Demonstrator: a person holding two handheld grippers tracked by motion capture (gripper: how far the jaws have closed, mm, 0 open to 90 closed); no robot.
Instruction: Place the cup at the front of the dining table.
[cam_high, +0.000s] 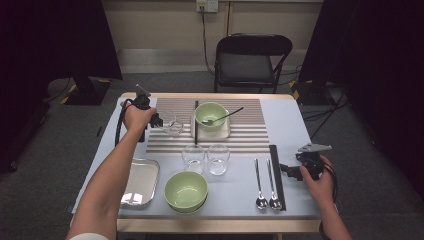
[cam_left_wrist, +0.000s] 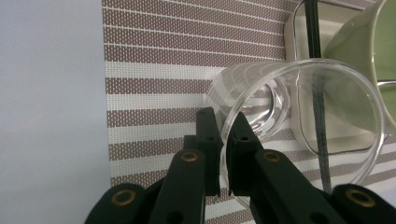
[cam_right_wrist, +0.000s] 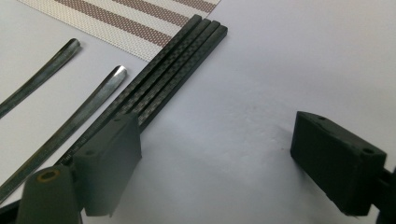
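Near edge: green bowl (cam_high: 186, 190) sits closest on the worktop (cam_high: 235, 192), with a steel tray (cam_high: 140, 181) just to its left.
Left hand-held gripper (cam_left_wrist: 225, 125): jaws pinched together on the rim wall of a clear glass (cam_left_wrist: 299, 126), one jaw outside the wall and one inside.
Held glass: tilted, mouth turned towards the gripper camera, over the striped placemat (cam_left_wrist: 187, 56); in the high view it lies at the mat's left part, just left of the far bowl's tray (cam_high: 211, 131).
Far bowl (cam_high: 210, 114): green, on that small tray, a spoon (cam_high: 223, 118) resting in it with its handle out to the right.
Other glasses: two upright glasses (cam_high: 206, 158) stand side by side at the mat's near edge.
Right hand-held gripper (cam_right_wrist: 215, 154): jaws wide apart, nothing between them, low over bare worktop.
Chopsticks (cam_right_wrist: 163, 74): black bundle beside the right gripper's left jaw; touching or not, cannot tell.
Spoons: two spoons (cam_high: 265, 182) lie parallel just left of the chopsticks.
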